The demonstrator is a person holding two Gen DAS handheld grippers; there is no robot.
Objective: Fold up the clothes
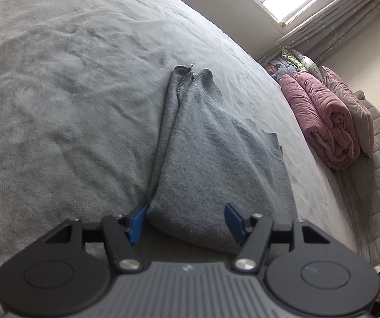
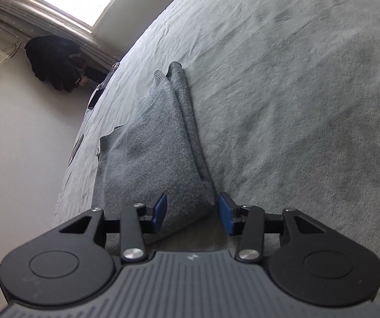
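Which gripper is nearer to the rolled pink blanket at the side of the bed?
Left. The pink blanket lies ahead and to the right of the left gripper. The right gripper, at the grey sweater's other corner, doesn't see it.

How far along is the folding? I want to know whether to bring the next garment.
Done: the grey sweater lies on the bed doubled into a narrow stack, sleeves tucked along one side. In hand: nothing; the left gripper and right gripper sit open at its near corners. Left: probably one more fold, near end toward the far end.
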